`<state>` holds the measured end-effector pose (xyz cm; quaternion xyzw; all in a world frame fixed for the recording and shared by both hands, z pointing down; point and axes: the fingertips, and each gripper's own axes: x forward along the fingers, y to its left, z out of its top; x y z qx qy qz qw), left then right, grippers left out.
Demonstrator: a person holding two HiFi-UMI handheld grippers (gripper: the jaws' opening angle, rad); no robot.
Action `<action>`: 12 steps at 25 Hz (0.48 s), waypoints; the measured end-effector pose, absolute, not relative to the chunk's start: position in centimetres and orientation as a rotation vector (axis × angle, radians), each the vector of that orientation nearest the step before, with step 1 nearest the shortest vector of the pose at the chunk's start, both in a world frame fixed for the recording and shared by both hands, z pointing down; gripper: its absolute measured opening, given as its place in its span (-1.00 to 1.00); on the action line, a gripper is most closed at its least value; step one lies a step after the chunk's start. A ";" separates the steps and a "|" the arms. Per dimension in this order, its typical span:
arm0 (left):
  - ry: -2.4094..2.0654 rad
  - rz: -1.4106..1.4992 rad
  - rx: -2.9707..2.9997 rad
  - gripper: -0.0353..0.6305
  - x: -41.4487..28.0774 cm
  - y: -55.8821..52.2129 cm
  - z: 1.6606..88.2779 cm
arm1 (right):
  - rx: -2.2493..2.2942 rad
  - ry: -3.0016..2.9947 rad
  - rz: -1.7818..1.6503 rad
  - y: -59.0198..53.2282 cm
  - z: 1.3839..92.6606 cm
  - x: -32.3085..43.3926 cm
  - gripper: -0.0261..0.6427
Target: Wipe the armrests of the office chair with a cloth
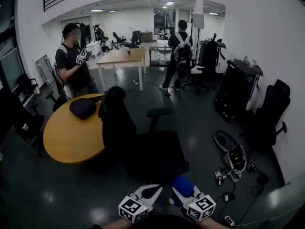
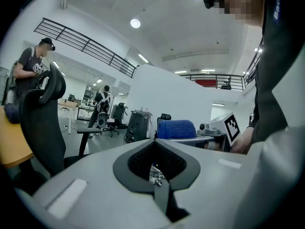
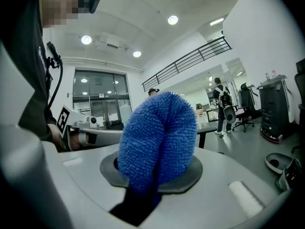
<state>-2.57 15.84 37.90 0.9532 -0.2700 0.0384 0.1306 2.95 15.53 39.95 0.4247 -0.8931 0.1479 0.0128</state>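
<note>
Black office chair before the grippers, cloth well short of its armrest

The black office chair (image 1: 143, 147) stood in the middle of the floor with its tall back just beside the round wooden table (image 1: 66, 137), and one armrest (image 1: 159, 112) showed on its post at the far side of the seat. A dark bag (image 1: 82, 108) lay on the table near the chair's back. Low at the near edge, by the front of the seat, the two grippers were side by side. The left gripper (image 1: 153, 191) had its jaws brought together with nothing between them, while the right gripper (image 1: 185, 192) was clamped on a folded blue microfibre cloth (image 3: 159, 137) that bulged above its jaws, apart from the armrest.
</note>
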 end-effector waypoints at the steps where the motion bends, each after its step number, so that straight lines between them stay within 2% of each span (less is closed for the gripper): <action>1: -0.784 0.107 2.766 -0.83 -2.8 15.9 37.9 | 1.325 -2.781 0.453 15.6 39.9 2.7 -0.61; 12: -0.783 0.081 2.771 -0.83 -4.3 16.3 38.0 | 1.372 -2.755 0.458 16.3 40.0 2.6 -0.61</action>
